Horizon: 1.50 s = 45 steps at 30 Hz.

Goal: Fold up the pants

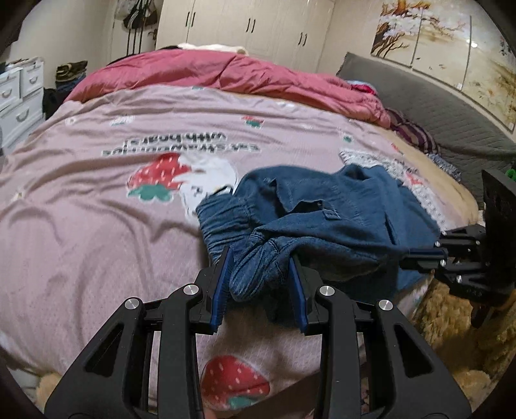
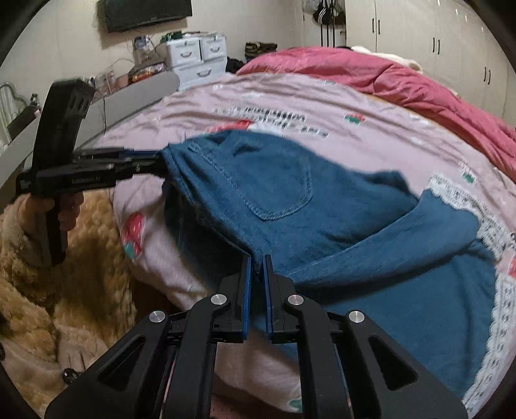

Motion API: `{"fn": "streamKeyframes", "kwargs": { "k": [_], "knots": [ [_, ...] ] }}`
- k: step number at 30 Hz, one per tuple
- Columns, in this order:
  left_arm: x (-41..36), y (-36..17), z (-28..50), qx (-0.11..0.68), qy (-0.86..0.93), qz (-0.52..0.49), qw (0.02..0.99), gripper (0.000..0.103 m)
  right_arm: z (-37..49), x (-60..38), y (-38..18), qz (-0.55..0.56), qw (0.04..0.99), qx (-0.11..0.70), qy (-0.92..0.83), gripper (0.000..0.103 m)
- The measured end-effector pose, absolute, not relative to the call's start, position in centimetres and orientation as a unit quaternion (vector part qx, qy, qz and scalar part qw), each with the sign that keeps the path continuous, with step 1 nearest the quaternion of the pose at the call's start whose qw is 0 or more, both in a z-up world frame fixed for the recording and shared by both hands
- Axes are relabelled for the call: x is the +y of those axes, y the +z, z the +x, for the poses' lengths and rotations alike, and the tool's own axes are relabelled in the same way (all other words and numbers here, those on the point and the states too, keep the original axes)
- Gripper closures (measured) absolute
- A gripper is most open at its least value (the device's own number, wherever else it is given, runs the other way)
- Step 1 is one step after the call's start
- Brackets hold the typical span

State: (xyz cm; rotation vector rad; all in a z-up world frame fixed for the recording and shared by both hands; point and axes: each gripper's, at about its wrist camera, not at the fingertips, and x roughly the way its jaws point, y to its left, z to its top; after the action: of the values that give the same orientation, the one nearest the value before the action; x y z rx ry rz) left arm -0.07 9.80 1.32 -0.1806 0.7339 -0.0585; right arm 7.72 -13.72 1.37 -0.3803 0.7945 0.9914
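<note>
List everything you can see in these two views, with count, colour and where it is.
pants: one, blue denim, bunched on the bed, gripped at two spots
bedspread: one, pink with strawberry print, covering the bed
quilt: one, red, heaped at the far side
headboard: one, grey, right of left wrist view
wardrobe: one, cream, far wall
drawer units: white, beyond the bed
screen: one, black, on the wall
fleece sleeve: tan, lower left
left gripper: black, blue fingers, clamping a thick fold
right gripper: black, shut on the pants' edge
</note>
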Motion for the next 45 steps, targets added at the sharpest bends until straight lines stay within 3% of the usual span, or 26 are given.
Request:
{"fn": "streamKeyframes", "kwargs": {
  "k": [6,8,11,15,25,32,40,45],
  "knots": [
    [9.0,-0.2,0.0,0.378,-0.002,-0.044,0.925,0.076,6.7,-13.2,-1.1,-0.180,0.780,0.380,0.463,0.093],
    [9.2,-0.2,-0.3,0.380,-0.003,-0.049,0.924,0.075,6.6,-13.3,-1.8,-0.175,0.775,0.387,0.468,0.093],
    [9.8,-0.2,-0.9,0.388,0.001,-0.065,0.920,0.067,6.3,-13.3,-2.4,-0.165,0.762,0.400,0.481,0.094],
    [11.0,0.5,-2.6,0.391,0.008,-0.099,0.915,0.066,5.5,-13.0,-3.2,-0.177,0.755,0.404,0.485,0.094],
    [8.8,5.1,-1.4,0.344,-0.015,-0.079,0.936,0.066,5.7,-14.8,1.6,-0.125,0.790,0.358,0.482,0.092],
    [5.9,1.3,2.2,0.405,-0.018,-0.046,0.913,0.066,8.9,-14.3,2.6,-0.127,0.816,0.347,0.445,0.077],
    [5.4,-0.9,1.4,0.423,0.003,-0.019,0.906,0.071,11.2,-12.2,-2.0,-0.137,0.792,0.429,0.412,0.073],
    [5.6,-0.9,1.4,0.419,0.001,-0.023,0.908,0.071,11.0,-12.2,-2.3,-0.129,0.796,0.429,0.406,0.073]
  ]
}}
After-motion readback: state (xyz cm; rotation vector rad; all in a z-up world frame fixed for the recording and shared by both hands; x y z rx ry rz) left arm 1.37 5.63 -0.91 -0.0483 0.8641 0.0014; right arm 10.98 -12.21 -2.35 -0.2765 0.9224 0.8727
